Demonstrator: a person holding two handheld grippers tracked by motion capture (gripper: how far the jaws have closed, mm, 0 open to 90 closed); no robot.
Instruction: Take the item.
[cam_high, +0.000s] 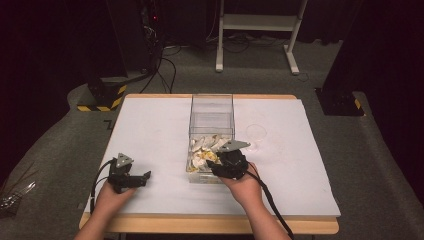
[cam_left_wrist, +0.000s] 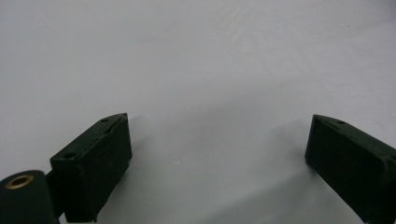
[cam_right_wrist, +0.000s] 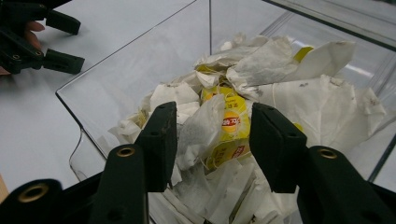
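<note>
A clear plastic box stands in the middle of the white table cover. Its near end holds a heap of tea bags, white paper with yellow labels. My right gripper reaches into that near end. In the right gripper view its jaws press both sides of a yellow-labelled tea bag on top of the heap, so the right gripper is shut on it. My left gripper rests low on the cover to the box's left, wide open with bare white surface between its jaws. The left gripper also appears past the box wall.
A clear round cup or lid lies on the cover just right of the box. The table's wooden front edge runs below the hands. Beyond the table are a white desk frame and a hazard-striped base on grey carpet.
</note>
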